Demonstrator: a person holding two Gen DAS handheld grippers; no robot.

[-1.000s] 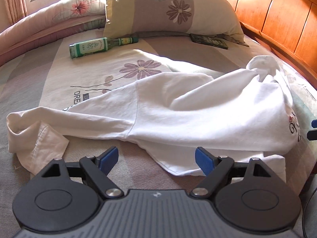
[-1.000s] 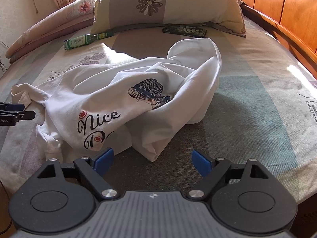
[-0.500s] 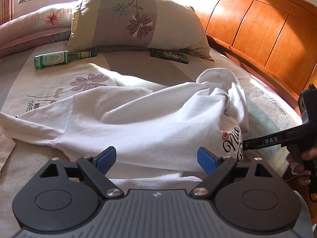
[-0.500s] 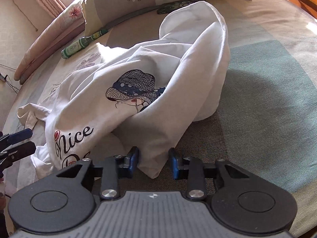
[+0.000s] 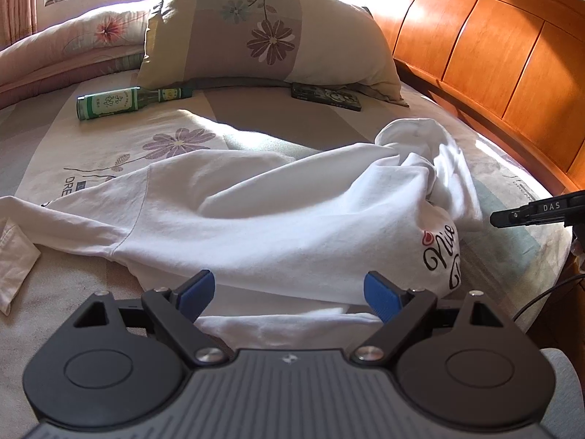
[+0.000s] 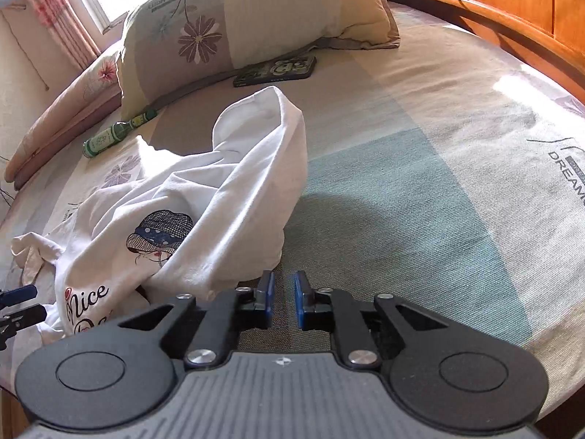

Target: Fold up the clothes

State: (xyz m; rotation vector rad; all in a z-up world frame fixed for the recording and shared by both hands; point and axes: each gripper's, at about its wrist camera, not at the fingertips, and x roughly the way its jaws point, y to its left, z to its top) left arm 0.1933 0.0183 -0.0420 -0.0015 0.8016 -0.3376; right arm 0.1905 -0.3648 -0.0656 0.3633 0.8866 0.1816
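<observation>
white shirt (image 5: pixel 256 219) lies crumpled on the bed (image 6: pixel 420 183). left hand-held gripper (image 5: pixel 289 292) gapes wide over its near hem, gripping nothing. right hand-held gripper (image 6: pixel 283 300) is opening, nothing between its pads, cloth just beside. recommend: pinch one hem layer at each corner, then spread flat.

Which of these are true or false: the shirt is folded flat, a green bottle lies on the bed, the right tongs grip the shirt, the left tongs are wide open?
1. The white shirt is folded flat. False: it lies crumpled.
2. A green bottle lies on the bed. True.
3. The right tongs grip the shirt. False: nothing between them; they are opening.
4. The left tongs are wide open. True.
</observation>
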